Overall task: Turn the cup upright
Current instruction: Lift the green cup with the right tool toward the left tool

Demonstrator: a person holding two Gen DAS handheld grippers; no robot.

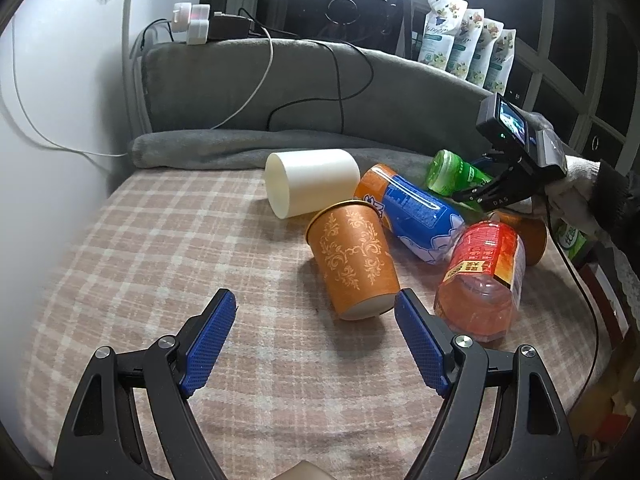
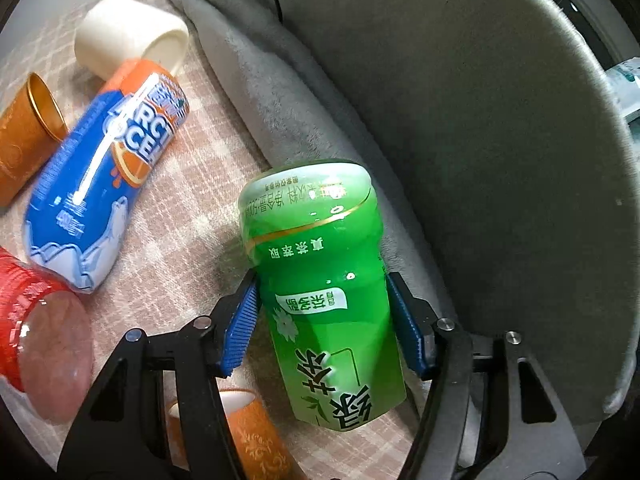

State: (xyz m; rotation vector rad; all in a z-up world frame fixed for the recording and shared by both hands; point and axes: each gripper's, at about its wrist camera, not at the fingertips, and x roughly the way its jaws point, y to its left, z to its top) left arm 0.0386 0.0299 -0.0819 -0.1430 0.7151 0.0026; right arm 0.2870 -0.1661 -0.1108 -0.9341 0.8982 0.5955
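An orange paper cup (image 1: 354, 260) with gold scrollwork lies on its side on the checked cloth, base toward my left gripper (image 1: 316, 316), which is open just short of it; the cup also shows in the right wrist view (image 2: 24, 136). A white cup (image 1: 312, 186) lies on its side behind it, also in the right wrist view (image 2: 128, 36). A second orange cup (image 2: 256, 436) lies under my right gripper (image 2: 322, 320), which is shut on a green tea bottle (image 2: 328, 300), seen from the left wrist too (image 1: 452, 174).
A blue and orange bottle (image 1: 412, 216) and a red bottle (image 1: 484, 276) lie among the cups. A grey padded backrest (image 1: 320, 92) with cables rises behind. The cloth's right edge (image 1: 576, 320) drops off. Refill pouches (image 1: 468, 44) stand on the sill.
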